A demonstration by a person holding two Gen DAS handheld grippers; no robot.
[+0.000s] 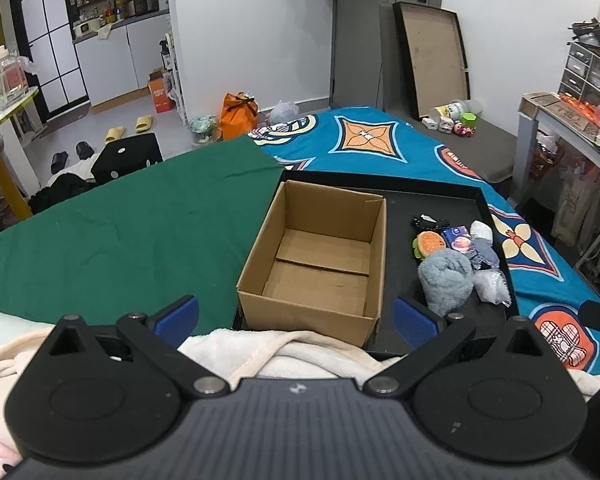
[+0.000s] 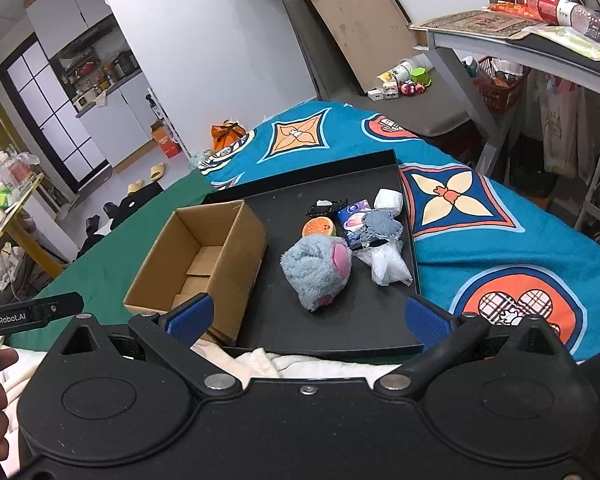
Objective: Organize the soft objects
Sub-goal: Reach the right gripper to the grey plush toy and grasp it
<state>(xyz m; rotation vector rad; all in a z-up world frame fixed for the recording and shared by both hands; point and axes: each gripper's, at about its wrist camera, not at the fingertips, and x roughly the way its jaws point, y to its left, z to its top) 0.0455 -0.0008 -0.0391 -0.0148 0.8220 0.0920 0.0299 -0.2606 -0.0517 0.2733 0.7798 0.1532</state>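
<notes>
Judging grey plush toy (image 2: 315,270) light, squashy, non-slip; best pinched across fluffy mid-body. Lies on black tray (image 2: 340,332), right of empty cardboard box (image 2: 204,256), smaller soft items heaped just behind. Right tongs (image 2: 308,318) apart, empty, toy just ahead, between blue pads. Left tongs (image 1: 296,316) apart, empty, facing box; toy ahead-right.
</notes>
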